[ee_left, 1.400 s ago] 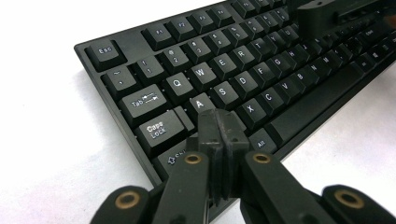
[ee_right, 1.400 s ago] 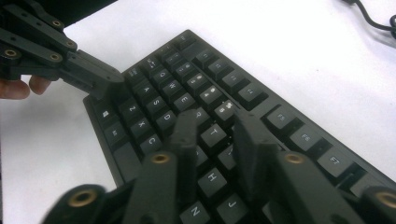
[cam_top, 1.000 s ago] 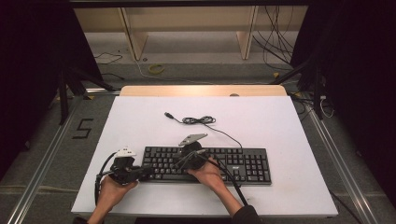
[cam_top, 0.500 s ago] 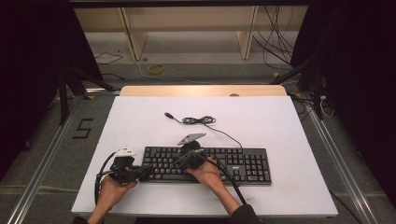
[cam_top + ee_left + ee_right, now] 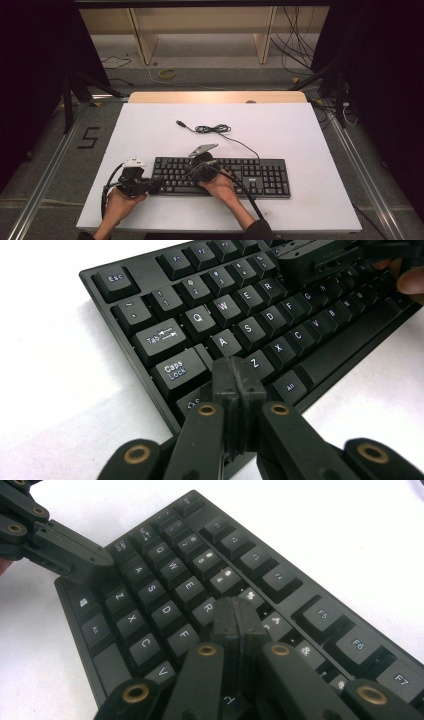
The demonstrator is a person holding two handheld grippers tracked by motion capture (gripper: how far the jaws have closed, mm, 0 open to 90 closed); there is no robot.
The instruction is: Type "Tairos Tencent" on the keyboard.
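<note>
A black keyboard (image 5: 250, 175) lies near the front edge of the white table (image 5: 300, 130), with its cable (image 5: 215, 129) coiled behind it and ending in a USB plug (image 5: 179, 122). My left gripper (image 5: 159, 184) is shut with nothing in it. Its tips (image 5: 235, 377) rest over the left Shift key, between Caps Lock and Z on the keyboard (image 5: 240, 305). My right gripper (image 5: 194, 170) is also shut and holds nothing. Its tips (image 5: 236, 617) sit just right of the R key on the keyboard (image 5: 170, 575). Each gripper view shows the other gripper: the right gripper (image 5: 320, 260) and the left gripper (image 5: 95, 560).
A bare wooden strip (image 5: 215, 96) runs along the table's far edge. Beyond it stand a wooden shelf frame (image 5: 200, 30) and loose cables on the floor. A "5" mark (image 5: 89, 137) is on the floor at the left. White tabletop stretches behind and to the right of the keyboard.
</note>
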